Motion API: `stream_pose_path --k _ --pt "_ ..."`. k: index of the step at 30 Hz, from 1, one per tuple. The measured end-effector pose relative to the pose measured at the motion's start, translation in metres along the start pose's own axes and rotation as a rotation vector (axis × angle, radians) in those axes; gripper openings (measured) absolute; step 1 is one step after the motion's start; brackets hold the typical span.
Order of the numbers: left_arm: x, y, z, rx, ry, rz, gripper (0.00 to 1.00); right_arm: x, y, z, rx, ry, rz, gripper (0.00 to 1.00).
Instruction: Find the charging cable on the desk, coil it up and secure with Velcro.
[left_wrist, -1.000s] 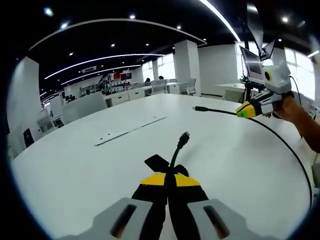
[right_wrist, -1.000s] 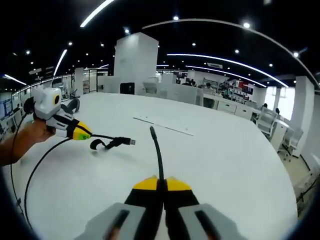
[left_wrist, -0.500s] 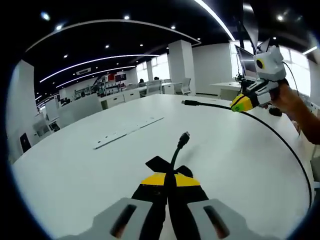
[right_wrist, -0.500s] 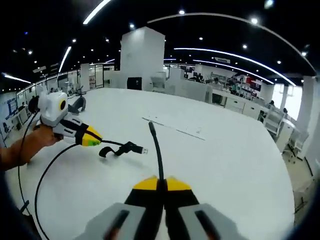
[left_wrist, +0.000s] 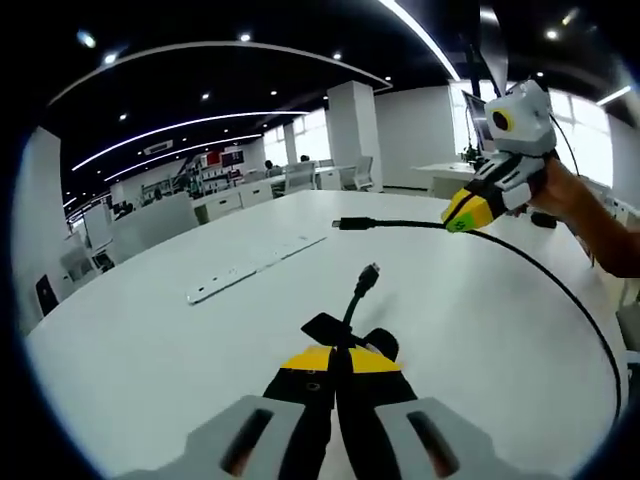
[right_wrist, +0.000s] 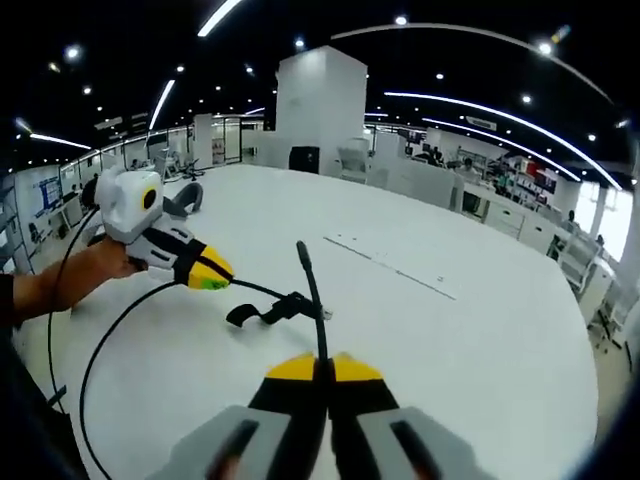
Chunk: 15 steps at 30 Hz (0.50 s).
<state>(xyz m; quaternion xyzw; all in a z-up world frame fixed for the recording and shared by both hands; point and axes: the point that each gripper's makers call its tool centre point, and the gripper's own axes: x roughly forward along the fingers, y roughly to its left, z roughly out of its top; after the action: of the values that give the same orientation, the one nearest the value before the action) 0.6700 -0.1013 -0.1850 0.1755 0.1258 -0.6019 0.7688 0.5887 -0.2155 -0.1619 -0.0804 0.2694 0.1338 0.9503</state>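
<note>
A black charging cable (left_wrist: 560, 290) sags in a long loop over the white desk (left_wrist: 150, 340), each end held by one gripper. My left gripper (left_wrist: 338, 362) is shut on one end, its plug (left_wrist: 368, 272) sticking out ahead and a black Velcro strap (left_wrist: 322, 327) hanging at the jaws. In the right gripper view that gripper (right_wrist: 212, 274) comes in from the left, with the strap (right_wrist: 262, 312) dangling beyond it. My right gripper (right_wrist: 320, 372) is shut on the other end, whose plug (right_wrist: 302, 252) points up ahead. It shows in the left gripper view (left_wrist: 462, 212), held by a hand (left_wrist: 575, 200).
A long white strip (left_wrist: 255, 268) lies across the middle of the desk, also seen as the strip (right_wrist: 395, 270) beyond the cable end. Monitors (left_wrist: 495, 105) stand at the desk's far right edge. Office desks and chairs fill the background.
The two grippers have come closer together. The right gripper with its cable end has swung toward the left one, and the hanging loop has narrowed. Both stay shut on the cable.
</note>
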Motion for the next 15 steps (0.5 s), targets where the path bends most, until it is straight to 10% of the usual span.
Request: stream_pose_path --k 15 --pt "0.001 -0.002 -0.01 0.063 0.002 -0.026 0.04 0.038 0.013 0.011 -0.105 0.049 0.135 0.04"
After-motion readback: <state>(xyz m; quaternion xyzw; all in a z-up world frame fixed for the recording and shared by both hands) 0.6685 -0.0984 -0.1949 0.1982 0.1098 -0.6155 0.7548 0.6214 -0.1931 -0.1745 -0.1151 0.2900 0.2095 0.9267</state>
